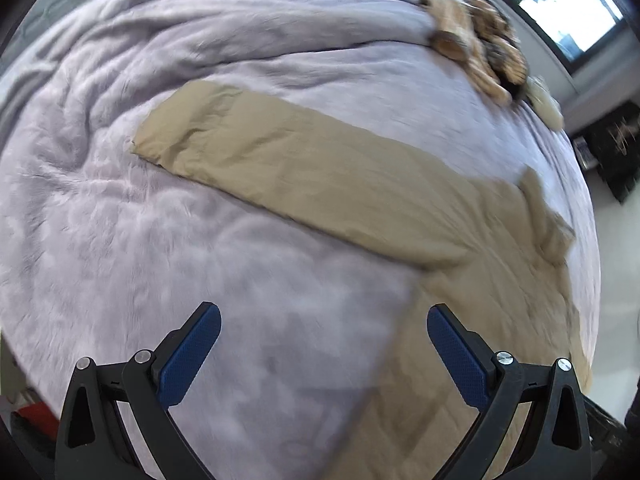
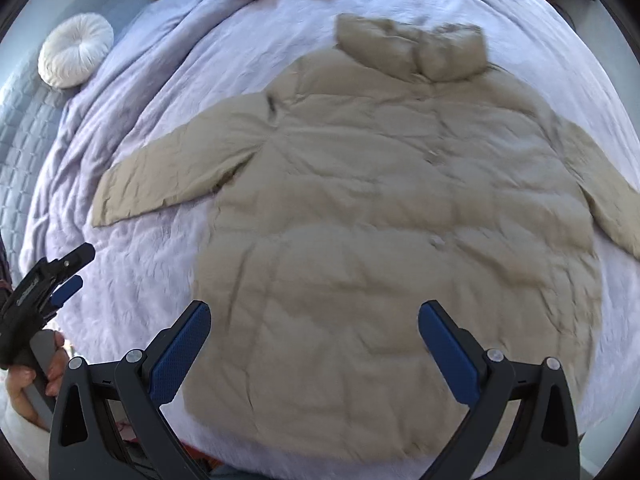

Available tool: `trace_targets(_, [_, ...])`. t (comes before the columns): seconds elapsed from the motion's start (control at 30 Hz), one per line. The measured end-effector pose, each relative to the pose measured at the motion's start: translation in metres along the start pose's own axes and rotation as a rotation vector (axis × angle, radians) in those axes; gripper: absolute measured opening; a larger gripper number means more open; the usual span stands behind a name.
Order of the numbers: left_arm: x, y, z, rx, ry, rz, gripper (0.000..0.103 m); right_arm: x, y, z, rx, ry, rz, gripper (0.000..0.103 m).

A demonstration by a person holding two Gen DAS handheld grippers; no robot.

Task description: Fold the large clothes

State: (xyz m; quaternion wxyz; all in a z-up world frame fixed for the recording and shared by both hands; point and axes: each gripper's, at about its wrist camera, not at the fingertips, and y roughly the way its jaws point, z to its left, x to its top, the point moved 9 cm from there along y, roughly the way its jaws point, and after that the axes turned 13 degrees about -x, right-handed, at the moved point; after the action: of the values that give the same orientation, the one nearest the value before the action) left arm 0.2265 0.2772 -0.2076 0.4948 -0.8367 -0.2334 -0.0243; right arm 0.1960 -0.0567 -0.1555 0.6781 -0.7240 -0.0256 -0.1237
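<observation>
A beige puffer jacket [image 2: 384, 208] lies spread flat on a lilac bedspread [image 2: 168, 80], hood [image 2: 412, 46] at the far end, both sleeves stretched out sideways. Its left sleeve [image 1: 288, 160] runs across the left wrist view, and the jacket's hem side [image 1: 460, 340] shows at lower right there. My left gripper [image 1: 323, 322] hovers open over the bedspread beside the jacket's left edge, holding nothing. It also shows in the right wrist view as the left gripper [image 2: 74, 272], held by a hand [image 2: 28, 376]. My right gripper [image 2: 314, 318] hangs open above the jacket's lower body, empty.
A plush toy [image 1: 484, 44] lies at the far edge of the bed, by a window [image 1: 568, 4]. A round white cushion [image 2: 76, 56] rests on a grey quilted pillow area [image 2: 24, 128] at far left. The bedspread [image 1: 140, 240] is wrinkled around the jacket.
</observation>
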Motion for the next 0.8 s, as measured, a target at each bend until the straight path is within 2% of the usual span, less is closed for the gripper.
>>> trace_targets(0.2, [0.05,0.069,0.072,-0.058,-0.183,-0.01,0.103,0.054,0.044,0.058,0.009,-0.044,-0.009,0.103])
trace_targets(0.3, [0.067,0.095,0.094,-0.06,-0.246,-0.014,0.103,0.077,0.064,0.078,0.023,-0.037,-0.009,0.103])
trace_targets(0.4, [0.084,0.103,0.104,-0.077,-0.279,-0.061,0.102,0.099,0.079,0.089,0.038,-0.021,-0.018,0.102])
trace_targets(0.43, [0.09,0.103,0.105,-0.073,-0.277,-0.084,0.101,0.107,0.083,0.093,0.039,-0.016,-0.031,0.1])
trace_targets(0.47, [0.094,0.103,0.106,-0.063,-0.273,-0.097,0.09,0.115,0.088,0.097,0.038,-0.014,-0.044,0.097])
trace_targets(0.5, [0.098,0.104,0.108,-0.041,-0.264,-0.098,0.076,0.123,0.093,0.101,0.042,-0.013,-0.057,0.084])
trace_targets(0.53, [0.099,0.106,0.108,-0.028,-0.256,-0.094,0.069,0.127,0.098,0.105,0.05,-0.015,-0.059,0.058])
trace_targets(0.57, [0.102,0.107,0.109,-0.028,-0.248,-0.098,0.05,0.13,0.104,0.109,0.059,-0.018,-0.051,0.041])
trace_targets(0.6, [0.105,0.108,0.109,-0.044,-0.24,-0.103,0.024,0.132,0.113,0.113,0.071,-0.019,-0.035,0.013])
trace_targets(0.63, [0.107,0.107,0.108,-0.093,-0.238,-0.101,0.01,0.134,0.121,0.115,0.073,-0.016,-0.024,0.007])
trace_targets(0.67, [0.109,0.107,0.106,-0.143,-0.246,-0.099,0.007,0.134,0.128,0.116,0.073,-0.015,-0.02,0.007])
trace_targets(0.73, [0.115,0.101,0.099,-0.173,-0.228,-0.107,0.007,0.132,0.144,0.121,0.075,-0.027,-0.004,0.007])
trace_targets(0.8, [0.119,0.09,0.08,-0.204,-0.169,-0.127,0.007,0.123,0.169,0.123,0.063,-0.032,0.041,0.006])
